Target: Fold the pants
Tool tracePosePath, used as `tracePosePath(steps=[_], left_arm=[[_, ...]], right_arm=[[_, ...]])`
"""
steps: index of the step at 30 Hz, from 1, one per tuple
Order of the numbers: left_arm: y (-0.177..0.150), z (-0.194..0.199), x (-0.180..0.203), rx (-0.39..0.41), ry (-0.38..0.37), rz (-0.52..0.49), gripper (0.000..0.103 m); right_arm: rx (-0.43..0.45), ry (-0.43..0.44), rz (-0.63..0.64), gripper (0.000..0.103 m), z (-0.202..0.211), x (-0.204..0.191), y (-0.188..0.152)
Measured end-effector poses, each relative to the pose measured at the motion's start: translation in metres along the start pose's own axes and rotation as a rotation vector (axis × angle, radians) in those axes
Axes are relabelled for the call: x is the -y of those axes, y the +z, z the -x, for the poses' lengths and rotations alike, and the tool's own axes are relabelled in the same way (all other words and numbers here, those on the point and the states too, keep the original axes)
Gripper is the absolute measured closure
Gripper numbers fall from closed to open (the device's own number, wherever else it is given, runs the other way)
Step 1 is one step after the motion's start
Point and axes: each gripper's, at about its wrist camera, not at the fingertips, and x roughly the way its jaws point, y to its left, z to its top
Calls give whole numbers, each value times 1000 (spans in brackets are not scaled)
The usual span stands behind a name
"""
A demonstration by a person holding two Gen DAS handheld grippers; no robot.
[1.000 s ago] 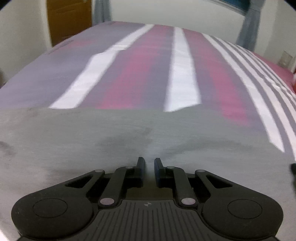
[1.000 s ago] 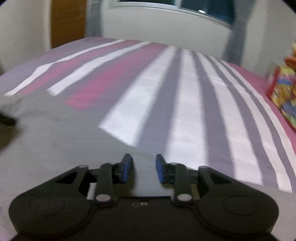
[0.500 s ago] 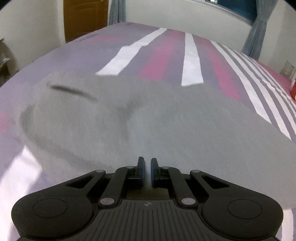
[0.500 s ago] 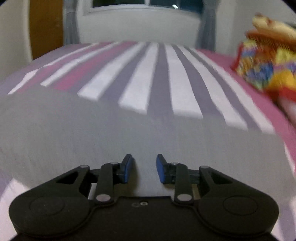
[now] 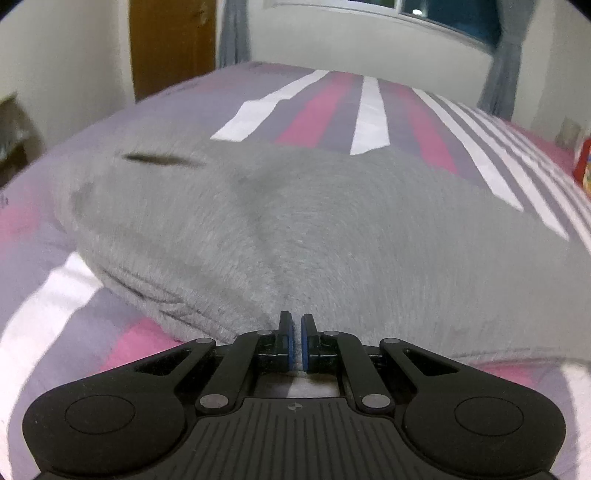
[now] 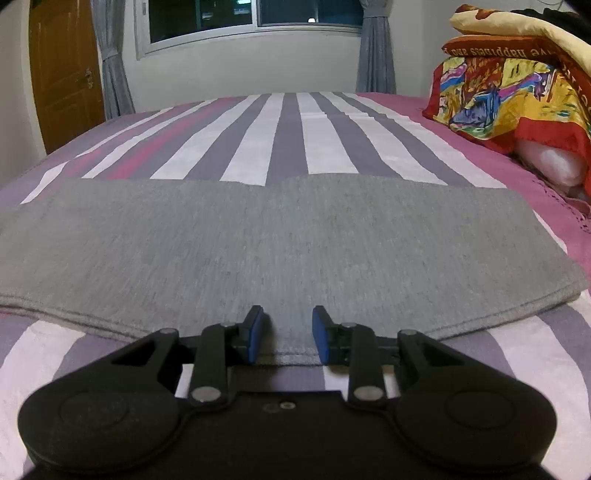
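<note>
The grey pants (image 5: 332,229) lie folded across the striped bed (image 5: 369,110). In the left wrist view their near edge rises to my left gripper (image 5: 294,328), whose blue pads are shut on it, and creases run out from the pinch. A dark slit, perhaps a pocket, shows at the far left. In the right wrist view the pants (image 6: 280,236) spread flat. Their near hem is drawn into a point between the pads of my right gripper (image 6: 287,332), which stand a little apart and hold that fold.
A stack of bright red and yellow bedding (image 6: 517,74) sits at the bed's right side. A brown door (image 6: 62,74), a window (image 6: 251,14) and grey curtains stand beyond the far edge. Striped sheet shows on all sides of the pants.
Both grippers have drawn back toward me with the pants in tow. More striped sheet shows beyond the pants, and their near hem and side edges have come into view.
</note>
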Motion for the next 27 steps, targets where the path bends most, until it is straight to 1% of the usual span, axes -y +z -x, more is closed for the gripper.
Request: tracePosePath(steps=[3,7,10,12,15,17,18,19,21,22,23,25,26,27], left_arm=[[-1,2,4,6,16,-14,98],[3,1,3,-9,11,-6,98],[3,2,4,-15,16,-22,98],[6,2,4,-30,19,-11,98],[12,4,10,-45,42,-24,98],[15,9,20,-39,56,-50,98],[16,13,26,-32,47,-62,98],[17,19,36,-21,29,-77,98],[19,30,56,4,-2,-122,98],[21,36,69,19,-27,-147,98],[23,41,84,31,-64,-168,98],[25,46,110,37,-127,-195,98],[25,46,123,29,-150,-206,98],[25,43,136,13,-177,-214,98]], right_arm=[[-8,4,6,74,0,1,0],[-18,6,0,74,-2,0,0],[-8,1,-4,74,-1,-1,-2],[-2,0,2,74,0,-1,-4],[-4,-2,26,73,3,-4,-2],[-12,17,15,67,5,-2,2],[-16,28,7,65,6,0,3],[-22,39,-3,61,6,2,5],[-26,63,-40,48,9,8,11],[-22,67,-60,35,12,12,13],[-13,65,-75,25,15,16,17],[12,55,-94,17,21,27,24],[25,48,-109,8,25,35,30],[29,38,-126,1,26,42,36]])
